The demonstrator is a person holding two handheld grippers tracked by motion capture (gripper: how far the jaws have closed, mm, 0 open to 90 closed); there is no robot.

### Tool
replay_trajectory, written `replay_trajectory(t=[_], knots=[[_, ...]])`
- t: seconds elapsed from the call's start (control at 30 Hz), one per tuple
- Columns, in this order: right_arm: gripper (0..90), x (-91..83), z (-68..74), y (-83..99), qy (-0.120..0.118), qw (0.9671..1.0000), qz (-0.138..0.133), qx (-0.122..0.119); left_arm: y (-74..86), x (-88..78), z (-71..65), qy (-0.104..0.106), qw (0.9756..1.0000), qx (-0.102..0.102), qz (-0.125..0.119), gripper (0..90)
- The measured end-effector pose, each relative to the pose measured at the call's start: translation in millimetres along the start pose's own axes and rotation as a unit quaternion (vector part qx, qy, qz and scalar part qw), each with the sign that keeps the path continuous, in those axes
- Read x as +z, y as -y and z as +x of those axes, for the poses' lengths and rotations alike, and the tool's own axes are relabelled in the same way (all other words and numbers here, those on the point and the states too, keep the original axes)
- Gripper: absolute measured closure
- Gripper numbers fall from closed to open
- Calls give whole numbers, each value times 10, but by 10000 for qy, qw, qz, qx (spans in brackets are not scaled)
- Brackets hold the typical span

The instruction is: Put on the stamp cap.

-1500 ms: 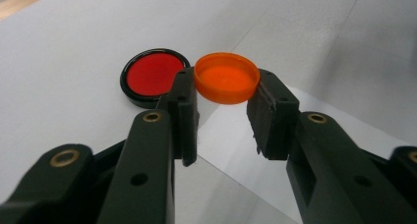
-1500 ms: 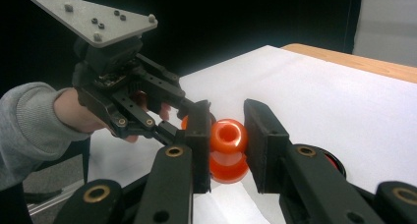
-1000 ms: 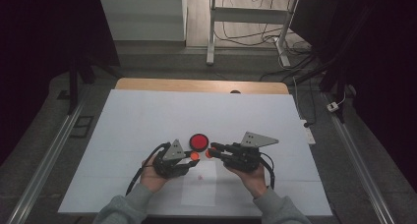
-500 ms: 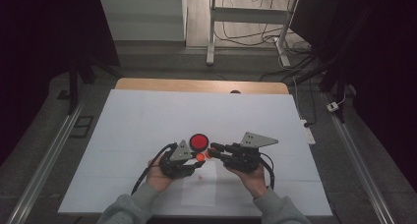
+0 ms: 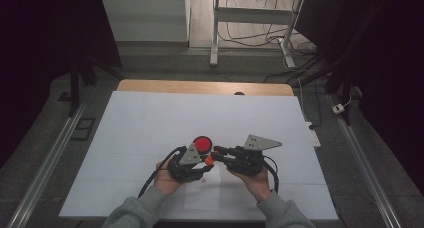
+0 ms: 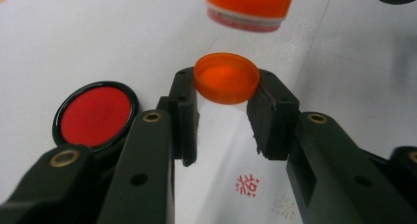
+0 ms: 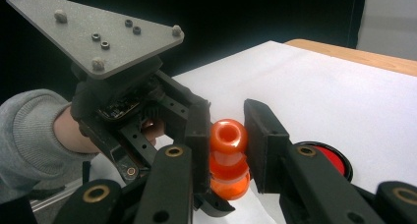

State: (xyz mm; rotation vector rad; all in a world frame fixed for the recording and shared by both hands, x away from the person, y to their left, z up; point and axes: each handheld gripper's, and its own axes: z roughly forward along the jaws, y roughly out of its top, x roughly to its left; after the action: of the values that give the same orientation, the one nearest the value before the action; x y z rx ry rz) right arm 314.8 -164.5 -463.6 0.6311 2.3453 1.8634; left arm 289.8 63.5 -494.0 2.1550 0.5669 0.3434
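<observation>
My left gripper (image 6: pixel 226 86) is shut on a small orange cap (image 6: pixel 226 79), held with its hollow side up. Just beyond the cap hangs the orange stamp body (image 6: pixel 248 8), apart from it. My right gripper (image 7: pixel 227 130) is shut on that orange stamp (image 7: pixel 228 135), its pads pressing the rounded knob. In the high view the left gripper (image 5: pixel 204 163) and the right gripper (image 5: pixel 214 154) meet tip to tip low over the table, with the orange parts (image 5: pixel 209 159) between them. A round red ink pad (image 5: pixel 202 144) with a black rim lies on the table just behind the tips.
A white sheet (image 5: pixel 150 118) covers the table, with a wooden edge (image 5: pixel 200 86) at the back. On the paper under the left gripper lies a red stamped mark (image 6: pixel 247 183), with a fainter one beside it. A dark floor and rails surround the table.
The left gripper has shifted a little to the right, closer to the right gripper's tips. The right gripper has kept still.
</observation>
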Motion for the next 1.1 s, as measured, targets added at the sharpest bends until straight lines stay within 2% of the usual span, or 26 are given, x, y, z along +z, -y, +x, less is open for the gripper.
replay_trajectory(t=[0.67,1.1], knots=[[722,44,7,42,-32,10000,93,1,-30,-18,-31,40,10000,67,-40,647],[722,55,2,62,0,9999,146,0,-27,-26,-27,26,10000,37,-53,647]])
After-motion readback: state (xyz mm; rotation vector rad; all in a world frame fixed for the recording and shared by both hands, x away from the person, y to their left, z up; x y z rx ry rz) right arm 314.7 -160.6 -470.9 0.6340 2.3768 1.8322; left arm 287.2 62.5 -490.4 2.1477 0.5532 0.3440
